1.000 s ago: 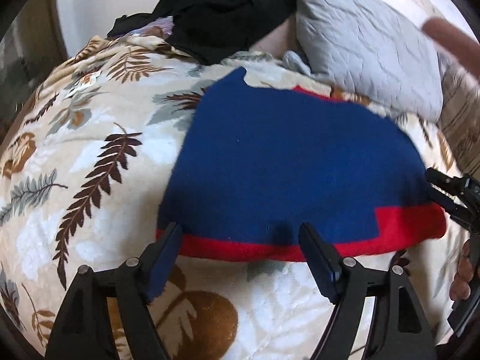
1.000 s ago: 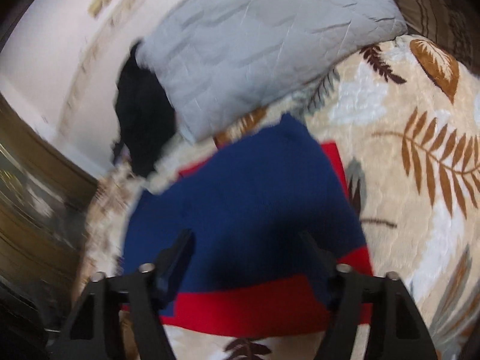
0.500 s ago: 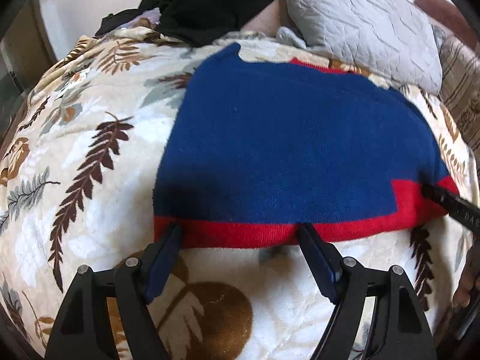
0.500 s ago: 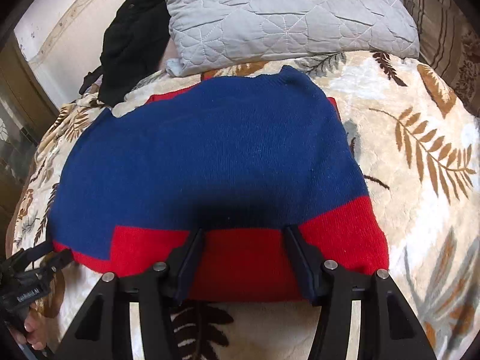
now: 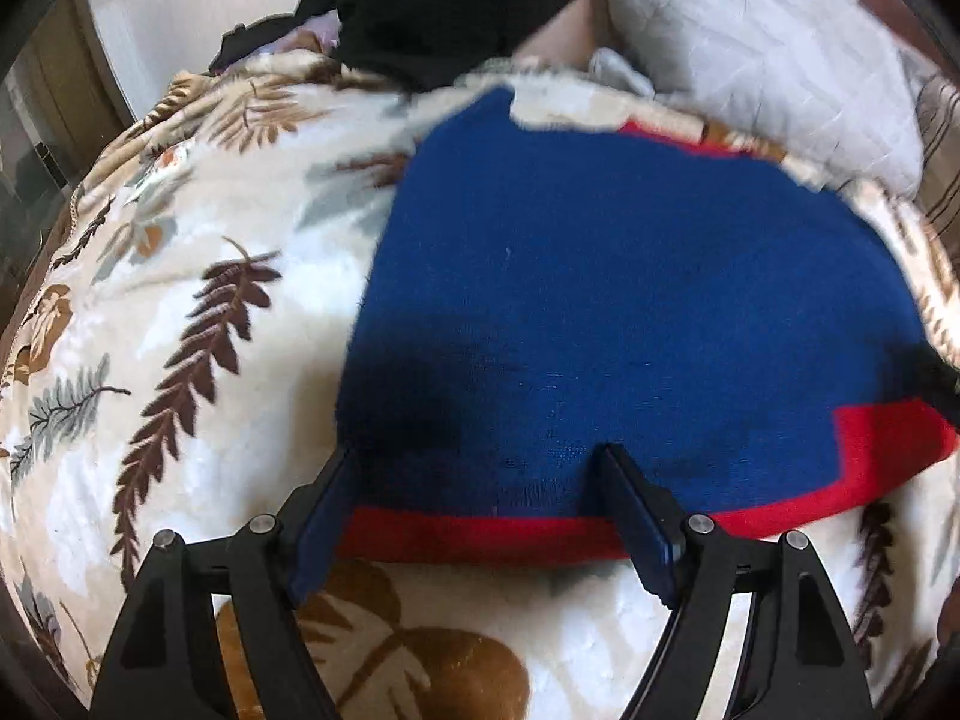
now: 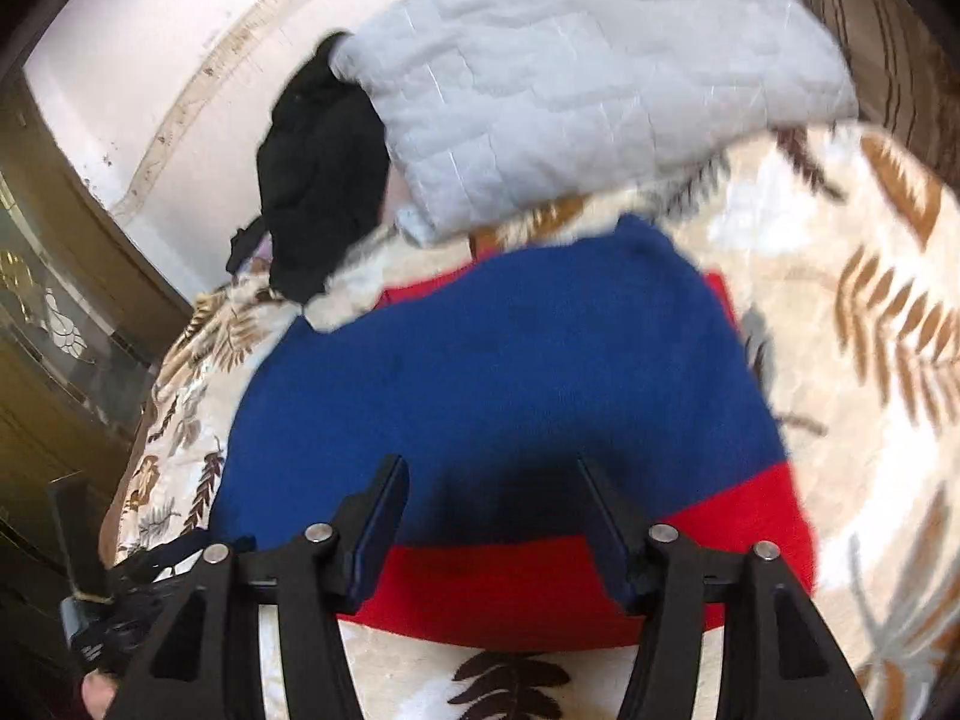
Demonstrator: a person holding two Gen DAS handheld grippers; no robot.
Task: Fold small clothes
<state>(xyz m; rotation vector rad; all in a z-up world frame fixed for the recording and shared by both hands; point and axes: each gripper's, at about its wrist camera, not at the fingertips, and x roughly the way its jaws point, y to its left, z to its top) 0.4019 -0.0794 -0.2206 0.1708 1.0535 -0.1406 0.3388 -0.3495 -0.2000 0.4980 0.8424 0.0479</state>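
Note:
A blue knit garment with a red hem (image 5: 630,312) lies flat on a leaf-patterned blanket (image 5: 180,312); it also shows in the right wrist view (image 6: 510,372). My left gripper (image 5: 477,468) is open, its fingertips over the garment's near left part, just past the red hem. My right gripper (image 6: 489,474) is open, its fingertips over the garment's near right part, where blue meets red. Neither holds cloth. The left gripper shows at the lower left of the right wrist view (image 6: 132,588).
A grey quilted pillow (image 6: 570,78) lies behind the garment. A black cloth pile (image 6: 318,174) sits beside it at the wall. A wooden cabinet with glass (image 6: 54,324) stands left of the bed. A striped cushion (image 5: 942,168) is at the far right.
Both grippers have moved forward over the garment's hem; their tips now lie over the fabric. The right wrist view has tilted. Both stay open.

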